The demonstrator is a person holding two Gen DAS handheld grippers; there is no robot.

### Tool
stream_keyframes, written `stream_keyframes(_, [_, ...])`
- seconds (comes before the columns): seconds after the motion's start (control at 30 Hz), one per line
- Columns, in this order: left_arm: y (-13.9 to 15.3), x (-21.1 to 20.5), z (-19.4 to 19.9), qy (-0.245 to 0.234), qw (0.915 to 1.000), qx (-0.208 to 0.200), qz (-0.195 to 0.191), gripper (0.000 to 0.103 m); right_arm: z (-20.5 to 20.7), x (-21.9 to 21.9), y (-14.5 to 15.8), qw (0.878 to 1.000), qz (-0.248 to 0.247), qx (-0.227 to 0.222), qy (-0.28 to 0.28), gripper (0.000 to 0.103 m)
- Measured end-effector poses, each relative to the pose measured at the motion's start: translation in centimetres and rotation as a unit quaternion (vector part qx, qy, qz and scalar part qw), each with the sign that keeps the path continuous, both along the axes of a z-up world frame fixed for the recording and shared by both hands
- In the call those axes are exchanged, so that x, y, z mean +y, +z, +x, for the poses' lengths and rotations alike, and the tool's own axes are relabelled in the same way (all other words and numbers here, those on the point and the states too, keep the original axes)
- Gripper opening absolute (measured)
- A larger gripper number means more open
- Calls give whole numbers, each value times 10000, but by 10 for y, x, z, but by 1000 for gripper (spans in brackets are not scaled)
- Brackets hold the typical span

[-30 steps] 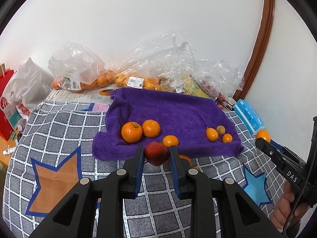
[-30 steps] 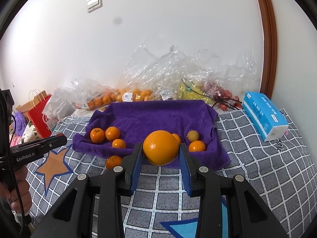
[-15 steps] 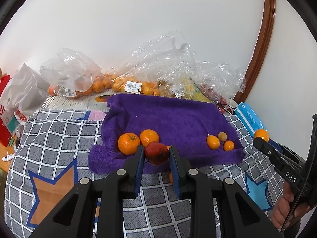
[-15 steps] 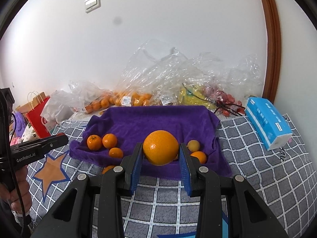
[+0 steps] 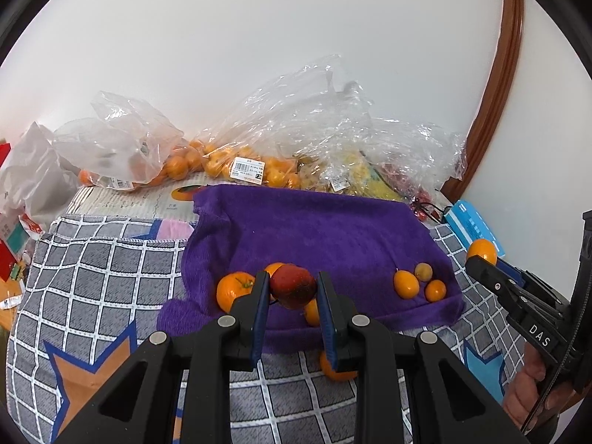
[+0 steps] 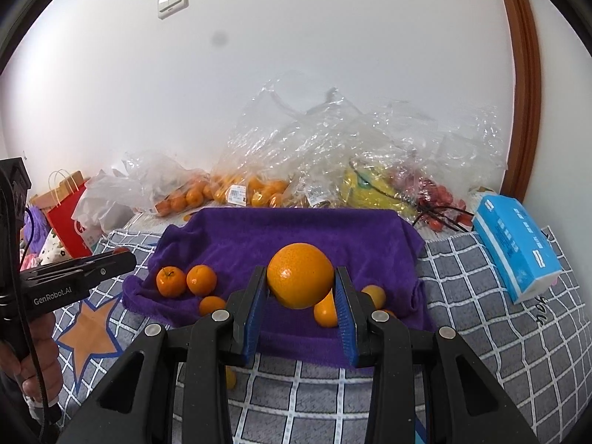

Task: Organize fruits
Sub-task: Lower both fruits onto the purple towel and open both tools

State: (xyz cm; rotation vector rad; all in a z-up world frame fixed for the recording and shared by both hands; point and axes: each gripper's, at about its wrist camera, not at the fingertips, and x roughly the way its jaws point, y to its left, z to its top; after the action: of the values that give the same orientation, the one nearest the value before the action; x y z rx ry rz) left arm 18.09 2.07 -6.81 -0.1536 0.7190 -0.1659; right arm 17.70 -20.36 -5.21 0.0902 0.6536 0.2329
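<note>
Both grippers advanced, level, over towel (image 5: pixel 314 229).

Left tool (image 5: pixel 292 296): matte black plastic arms with triangular cut-outs, silver round screws at the joints, blue ribbed pads (image 5: pixel 261 318) lining the inner faces. Right tool (image 6: pixel 300 305): same black build, same silver screws, same blue pads (image 6: pixel 342 322). White lettering "GenRobot.AI" and "DAS" printed along the black side bars. Thin black cables beside bare-skinned hands (image 6: pixel 35 355) gripping the handles.
</note>
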Motion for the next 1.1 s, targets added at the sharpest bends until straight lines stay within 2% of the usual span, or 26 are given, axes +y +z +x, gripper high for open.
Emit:
stream_keyframes(0.27, [-8, 7, 22, 61, 9999, 101, -42, 24, 23, 10, -6, 9999, -92, 58, 96, 36])
stream_keyframes(0.9, [-44, 0, 54, -119, 9989, 403, -202, 24, 53, 26, -69, 9948, -105, 888, 481, 36])
stream_keyframes(1.1, [-58, -2, 59, -157, 9979, 573, -238, 24, 54, 32, -81, 9932, -249, 998, 537, 36])
